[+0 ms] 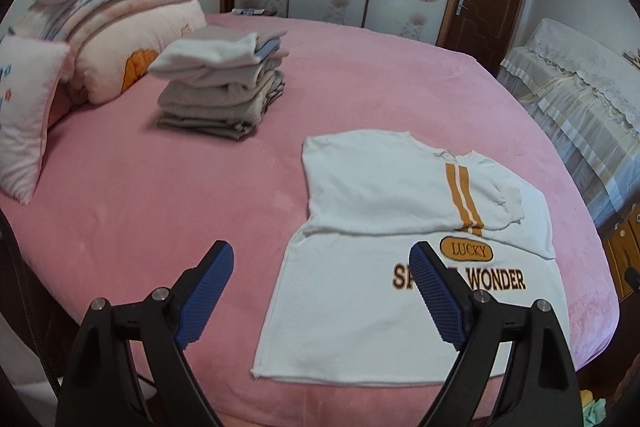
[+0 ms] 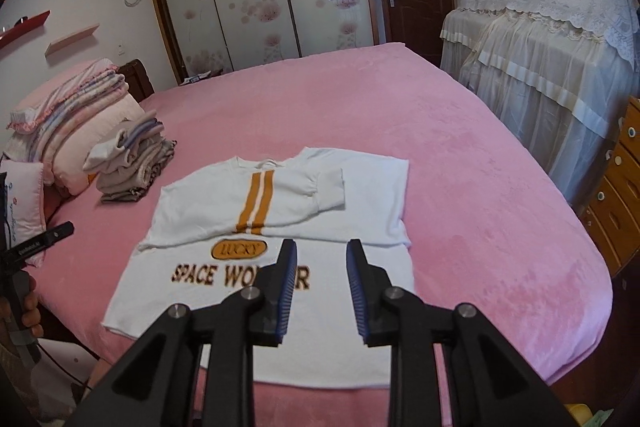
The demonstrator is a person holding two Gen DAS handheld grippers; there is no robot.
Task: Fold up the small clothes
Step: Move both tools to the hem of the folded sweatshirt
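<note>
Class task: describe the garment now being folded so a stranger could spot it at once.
Start at the pink bed. Near its front edge lies a white T-shirt, sleeves folded in. Unlike the grey folded stack beside the pillows, it has two orange stripes and "LUCKY".

The white T-shirt (image 2: pixel 280 195) lying on the pink bed (image 2: pixel 480 187) carries the only clear lettering. An orange oval badge (image 2: pixel 239 249) on its chest, just below two orange stripes, reads "LUCKY". Under the badge runs a line of dark brown capitals edged in orange, "SPACE WONDER" (image 2: pixel 192 275); in each view a gripper finger covers a few of its letters. At the far left, a pale pillow (image 2: pixel 20 199) bears a line of small script, and the black handle (image 2: pixel 38 243) beside it has white print, both too small to read.
</note>
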